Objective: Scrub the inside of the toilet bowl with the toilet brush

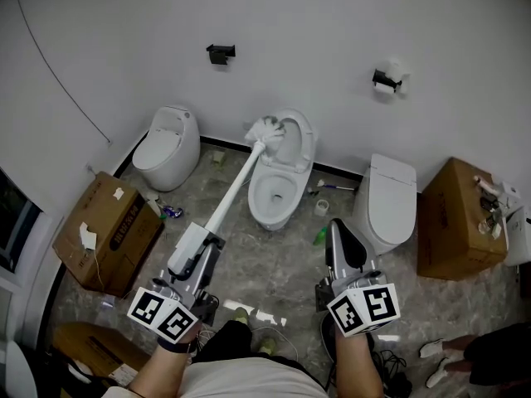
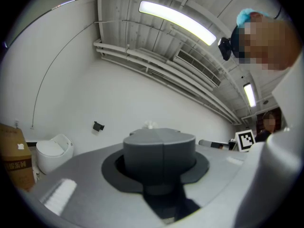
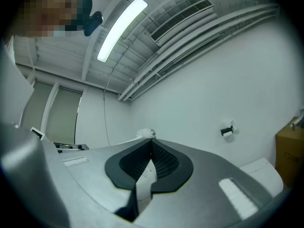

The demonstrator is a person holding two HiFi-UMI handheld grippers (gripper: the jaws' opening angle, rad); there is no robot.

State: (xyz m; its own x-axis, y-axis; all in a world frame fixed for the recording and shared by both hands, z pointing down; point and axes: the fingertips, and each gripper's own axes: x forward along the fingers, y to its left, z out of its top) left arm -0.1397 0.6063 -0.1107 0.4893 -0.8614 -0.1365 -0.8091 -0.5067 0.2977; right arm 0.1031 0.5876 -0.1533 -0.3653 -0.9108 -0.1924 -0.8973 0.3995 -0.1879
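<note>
Two claws: left claw (image 1: pixel 192 249) tight on toilet brush (image 1: pixel 236 185), right claw (image 1: pixel 339 230) closed, empty.

Left claw (image 1: pixel 202 240) clamped — right claw (image 1: pixel 338 229) closed, empty.

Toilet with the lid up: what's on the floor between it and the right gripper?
Head view: a green bottle lies there, close beside the right gripper.

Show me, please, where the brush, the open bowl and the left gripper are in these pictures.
brush (image 1: pixel 265 128), head view, on its white bristles.
open bowl (image 1: pixel 272 220), head view, on the front rim.
left gripper (image 1: pixel 202 244), head view, at the jaw tips, shut on the brush.
</note>
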